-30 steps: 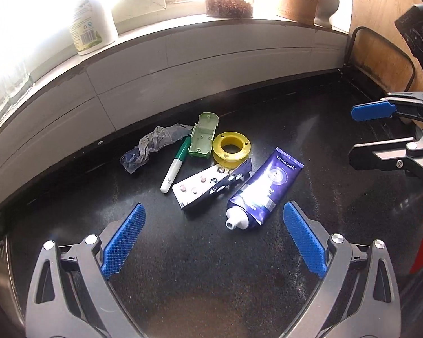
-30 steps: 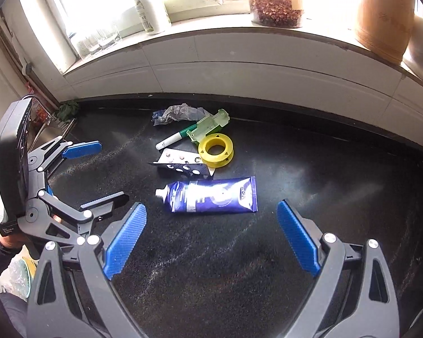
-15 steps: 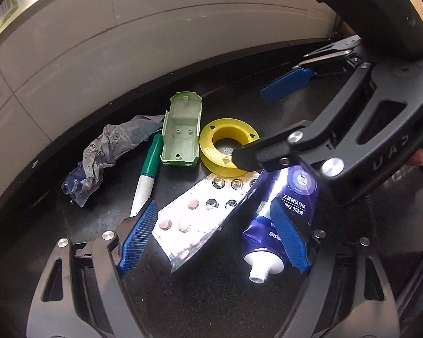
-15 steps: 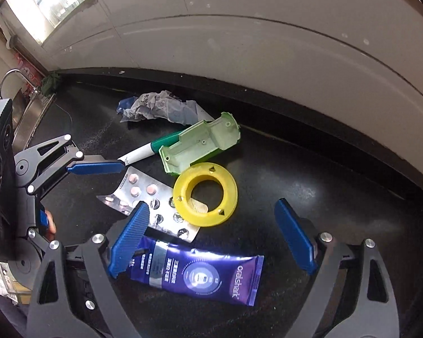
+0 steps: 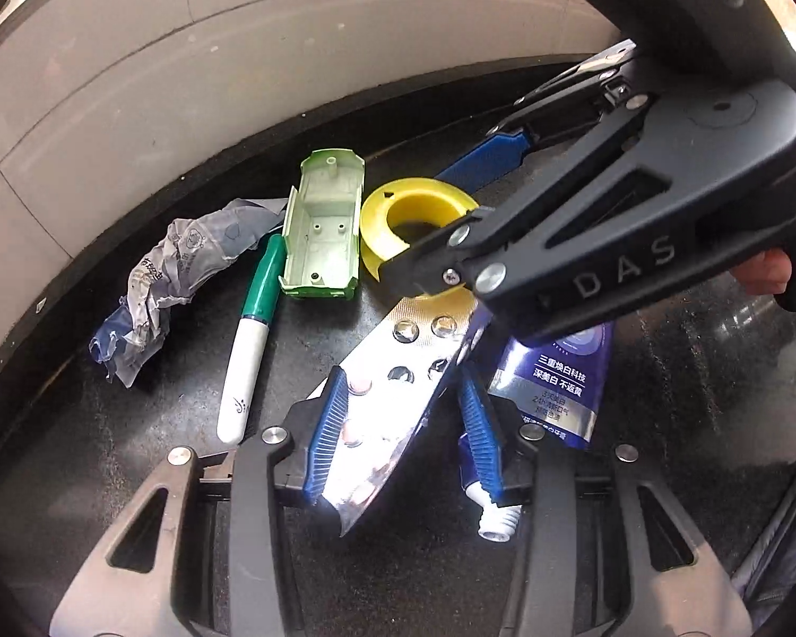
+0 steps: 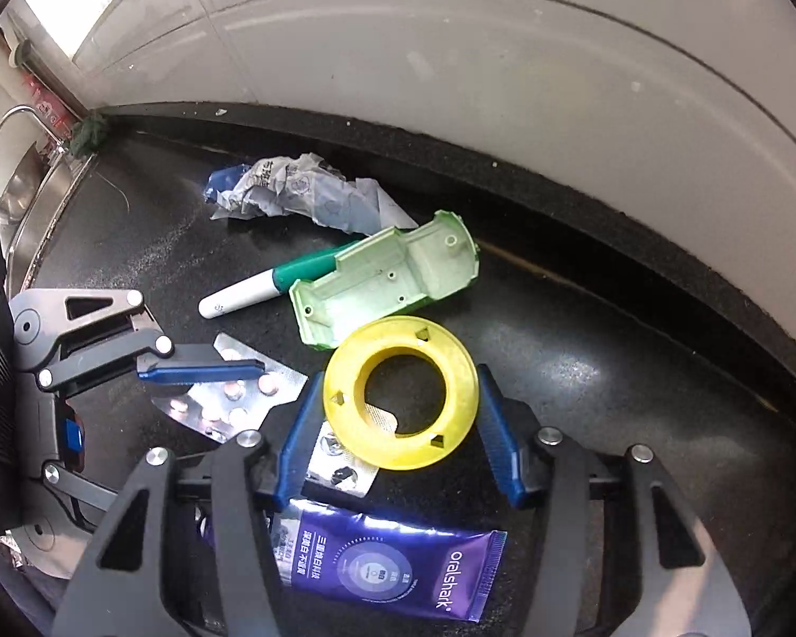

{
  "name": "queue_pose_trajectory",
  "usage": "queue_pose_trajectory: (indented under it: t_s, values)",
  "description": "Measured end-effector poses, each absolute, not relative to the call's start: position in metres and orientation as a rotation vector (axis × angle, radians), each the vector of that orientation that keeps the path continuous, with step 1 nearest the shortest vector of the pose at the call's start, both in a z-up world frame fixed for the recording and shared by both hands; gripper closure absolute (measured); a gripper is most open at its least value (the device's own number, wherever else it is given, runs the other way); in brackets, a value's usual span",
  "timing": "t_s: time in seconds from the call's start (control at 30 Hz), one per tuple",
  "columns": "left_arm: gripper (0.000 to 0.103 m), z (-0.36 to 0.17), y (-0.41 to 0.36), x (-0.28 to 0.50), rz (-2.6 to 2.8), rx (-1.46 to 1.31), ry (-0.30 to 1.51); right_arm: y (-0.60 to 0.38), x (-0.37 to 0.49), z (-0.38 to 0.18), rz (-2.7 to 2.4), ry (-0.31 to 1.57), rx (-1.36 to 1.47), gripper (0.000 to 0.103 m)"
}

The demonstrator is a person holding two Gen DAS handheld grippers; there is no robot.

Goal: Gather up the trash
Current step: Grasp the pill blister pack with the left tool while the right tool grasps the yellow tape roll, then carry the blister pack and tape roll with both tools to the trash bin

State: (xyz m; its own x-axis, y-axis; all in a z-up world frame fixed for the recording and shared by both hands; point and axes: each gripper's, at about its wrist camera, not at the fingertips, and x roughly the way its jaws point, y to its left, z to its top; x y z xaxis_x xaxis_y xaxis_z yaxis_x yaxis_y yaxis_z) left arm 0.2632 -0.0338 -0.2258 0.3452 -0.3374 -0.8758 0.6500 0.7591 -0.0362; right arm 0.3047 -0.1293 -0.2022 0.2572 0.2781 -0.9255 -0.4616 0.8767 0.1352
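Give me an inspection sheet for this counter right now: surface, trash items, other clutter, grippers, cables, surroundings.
Surface: black counter, speckled, glossy.
Trash: blister pack, yellow ring, purple tube, green shell, marker, crumpled wrapper, all grouped together; ring overlaps the pack.
Clutter: nothing seen.
Grippers: left gripper closing, blister pack between its pads; right gripper closing, its pads on either side of the ring.
Cables: nothing seen.
Surroundings: white tiled wall behind; sink and tap at the far left.
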Motion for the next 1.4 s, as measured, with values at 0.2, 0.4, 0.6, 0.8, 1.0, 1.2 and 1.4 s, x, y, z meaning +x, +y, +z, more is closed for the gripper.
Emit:
queue_pose_trajectory:
  t_s: [0.2,0.4,0.6,0.8,1.0,1.2,1.4]
  values:
    - [0.099,-0.215,-0.024,0.243,-0.611,0.327,1.044,-0.147,0.295,-0.168,0.470,1.136,-0.132,0.048]
    - [0.099,-0.195,-0.009,0.216,-0.536,0.289,1.037,-0.156,0.271,-0.135,0.451,1.079,-0.109,0.048]
    - [0.100,-0.175,0.002,0.182,-0.439,0.244,1.029,-0.161,0.231,-0.120,0.445,1.048,-0.110,0.048]
    - [0.099,-0.160,0.007,0.140,-0.344,0.197,1.033,-0.160,0.187,-0.118,0.446,1.046,-0.118,0.048]
    - [0.099,-0.149,0.011,0.105,-0.304,0.162,1.030,-0.155,0.143,-0.118,0.451,1.044,-0.118,0.048]
    - [0.099,-0.143,0.015,0.088,-0.278,0.148,1.015,-0.155,0.119,-0.111,0.453,1.027,-0.123,0.048]
    - [0.099,-0.133,0.020,0.076,-0.253,0.148,0.992,-0.147,0.108,-0.102,0.463,1.008,-0.136,0.048]
